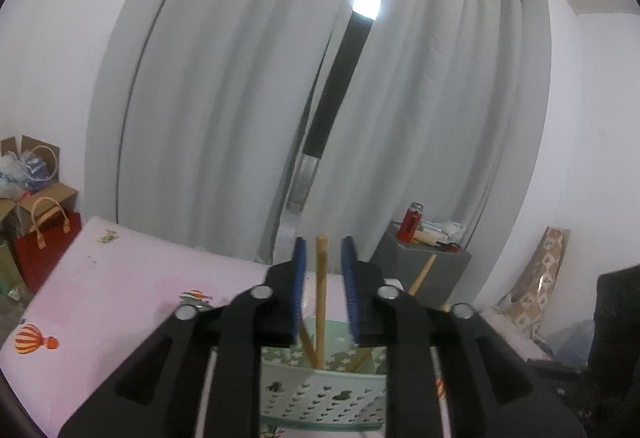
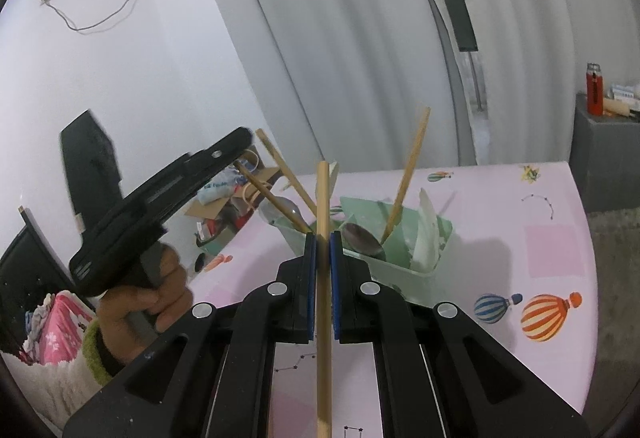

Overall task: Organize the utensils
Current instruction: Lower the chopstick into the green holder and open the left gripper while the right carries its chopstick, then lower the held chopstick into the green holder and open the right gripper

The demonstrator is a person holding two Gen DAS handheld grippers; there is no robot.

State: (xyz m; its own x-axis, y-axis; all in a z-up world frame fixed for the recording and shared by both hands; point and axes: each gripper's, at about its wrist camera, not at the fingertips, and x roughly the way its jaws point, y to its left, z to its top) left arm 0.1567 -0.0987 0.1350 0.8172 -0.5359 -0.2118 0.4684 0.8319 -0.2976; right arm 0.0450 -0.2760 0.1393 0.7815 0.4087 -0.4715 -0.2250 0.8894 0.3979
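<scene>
In the left wrist view, the left gripper (image 1: 323, 278) is released, its blue pads apart with a chopstick (image 1: 320, 298) standing upright in the gap between them; I cannot tell whether either pad touches it. The stick's lower end sits in the green basket (image 1: 324, 398) just below and ahead on the pink desk (image 1: 120, 302), beside 2 or 3 other sticks leaning outward.

In the right wrist view, the right gripper (image 2: 323, 278) is clenched on a wooden chopstick (image 2: 322, 318) whose long axis runs straight along the fingers, top toward the basket (image 2: 400, 266), bottom cut off by the frame edge. The basket lies just ahead and slightly right, so the right gripper looks the nearer for dropping its stick in.

The basket's far compartments are blurred; a dark spoon (image 2: 364, 242) and something white show, but little more can be made out.
</scene>
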